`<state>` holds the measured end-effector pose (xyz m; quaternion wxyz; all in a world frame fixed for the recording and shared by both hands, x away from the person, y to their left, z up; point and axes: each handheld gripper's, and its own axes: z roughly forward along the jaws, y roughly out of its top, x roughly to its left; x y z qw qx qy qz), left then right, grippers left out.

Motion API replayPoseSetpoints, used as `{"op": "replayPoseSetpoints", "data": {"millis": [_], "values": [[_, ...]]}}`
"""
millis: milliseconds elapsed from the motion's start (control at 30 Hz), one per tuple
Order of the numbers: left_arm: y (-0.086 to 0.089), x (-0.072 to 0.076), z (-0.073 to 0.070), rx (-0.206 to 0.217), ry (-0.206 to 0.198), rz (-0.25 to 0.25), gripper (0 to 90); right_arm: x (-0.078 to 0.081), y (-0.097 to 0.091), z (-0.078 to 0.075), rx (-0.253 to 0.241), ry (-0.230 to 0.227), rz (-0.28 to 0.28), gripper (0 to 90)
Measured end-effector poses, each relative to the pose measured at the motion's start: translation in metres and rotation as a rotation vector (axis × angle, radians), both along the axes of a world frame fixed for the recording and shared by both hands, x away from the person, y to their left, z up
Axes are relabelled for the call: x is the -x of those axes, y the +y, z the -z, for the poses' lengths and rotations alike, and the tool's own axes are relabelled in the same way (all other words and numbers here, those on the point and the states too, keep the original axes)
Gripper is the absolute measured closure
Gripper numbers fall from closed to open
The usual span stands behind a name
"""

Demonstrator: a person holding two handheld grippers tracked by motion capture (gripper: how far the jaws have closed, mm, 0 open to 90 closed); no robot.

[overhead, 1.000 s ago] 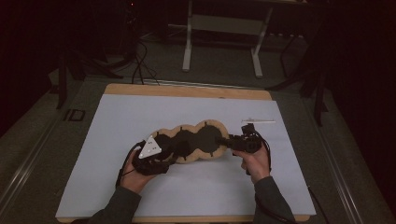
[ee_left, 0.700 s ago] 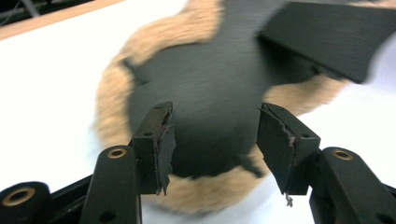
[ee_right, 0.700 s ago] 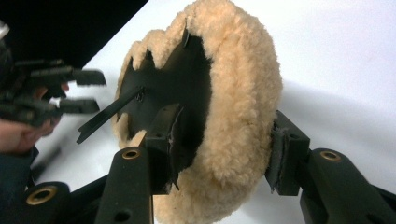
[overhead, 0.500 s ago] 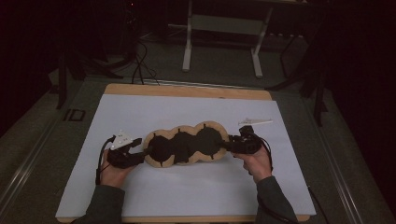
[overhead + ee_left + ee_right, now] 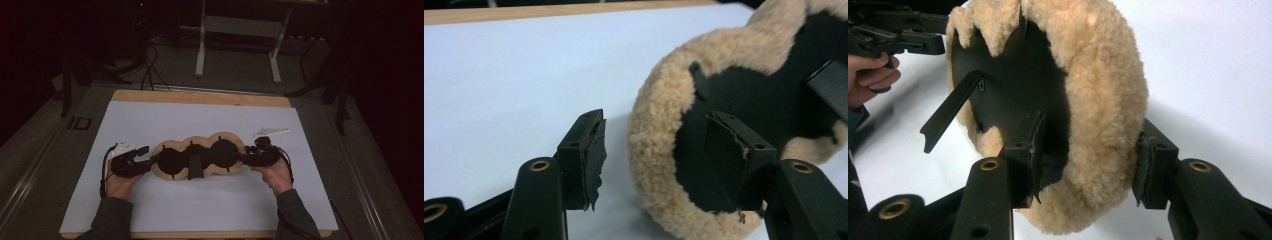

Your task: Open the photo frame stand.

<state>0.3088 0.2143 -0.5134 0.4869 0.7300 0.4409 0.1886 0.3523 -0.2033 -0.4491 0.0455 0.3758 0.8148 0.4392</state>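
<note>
high view: left gripper (image 5: 150, 157) has retreated to 9 o'clock, jaws spread astride the fleece pad (image 5: 197, 156) rim; right gripper (image 5: 240, 157) pinches its 3 o'clock edge, likely stretching it flat.

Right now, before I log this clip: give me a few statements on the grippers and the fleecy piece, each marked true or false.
1. The right gripper is clamped on the fleecy pad's end. True.
2. The left gripper is also shut on the pad. False: its jaws stand open, astride the fleece rim.
3. The pad lies on a white sheet. True.
4. A black strap sticks out from the pad. True.
5. The pad is all black. False: it has a tan fleece edge.
</note>
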Motion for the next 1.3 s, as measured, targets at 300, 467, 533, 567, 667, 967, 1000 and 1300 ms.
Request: {"op": "replayPoseSetpoints", "data": {"millis": [300,467,533,567,667,967,1000,1300], "values": [[-0.004,0.0,0.0,0.03,0.04,0.066,37.5,0.002,0.001,0.0,0.053,-0.028,-0.027,52.7],[-0.007,-0.001,0.002,0.01,0.059,0.076,37.2,0.002,0.001,0.001,0.067,-0.036,-0.037,52.4],[-0.007,-0.002,0.003,0.013,0.069,0.079,36.8,0.003,0.001,0.001,0.079,-0.042,-0.042,52.3],[-0.007,-0.003,0.003,0.02,0.07,0.085,36.7,0.003,0.001,0.002,0.084,-0.044,-0.045,52.2],[-0.007,-0.002,0.002,0.054,0.064,0.101,35.6,0.003,0.001,0.003,0.097,-0.051,-0.05,51.9],[-0.01,-0.004,0.006,0.061,0.099,0.118,32.5,0.004,-0.002,0.008,0.113,-0.06,-0.061,51.7],[-0.01,-0.005,0.006,0.072,0.11,0.126,31.7,0.004,-0.002,0.008,0.115,-0.062,-0.062,51.6],[-0.013,-0.012,0.017,0.069,0.209,0.18,33.5,0.006,-0.005,0.013,0.122,-0.072,-0.078,51.8]]}}
